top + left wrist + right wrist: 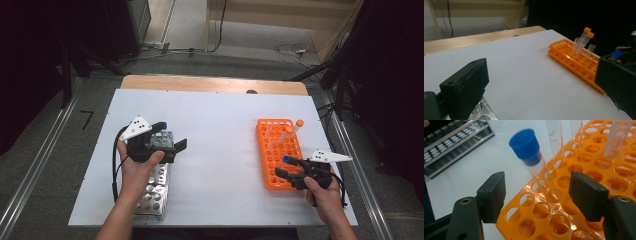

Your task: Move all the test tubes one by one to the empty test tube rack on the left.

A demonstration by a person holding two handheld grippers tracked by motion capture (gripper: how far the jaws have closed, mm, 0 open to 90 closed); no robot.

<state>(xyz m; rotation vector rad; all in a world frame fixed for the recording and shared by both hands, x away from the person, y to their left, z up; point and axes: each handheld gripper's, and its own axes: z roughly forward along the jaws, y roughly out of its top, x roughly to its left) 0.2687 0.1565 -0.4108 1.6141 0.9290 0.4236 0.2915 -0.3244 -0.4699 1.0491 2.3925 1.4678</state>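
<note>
Clear plastic tube w/ blue cap (pixel 534 167) stands tilted in a hole of the orange plastic tube rack (pixel 584 157), centre of right gripper view. Right gripper (pixel 537 195) jaws sit either side of it, not touching: released. In high view, rack (pixel 272 167) is at right of white bench (pixel 215 150); left gripper (pixel 172 136) jaws wide apart, empty, above metal rack (pixel 152 192) at lower left.

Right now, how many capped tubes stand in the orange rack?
3: two orange-capped tubes leaning together at the orange rack far end, one blue-capped tube near the right gripper. Uncapped tubes stand there too.
</note>
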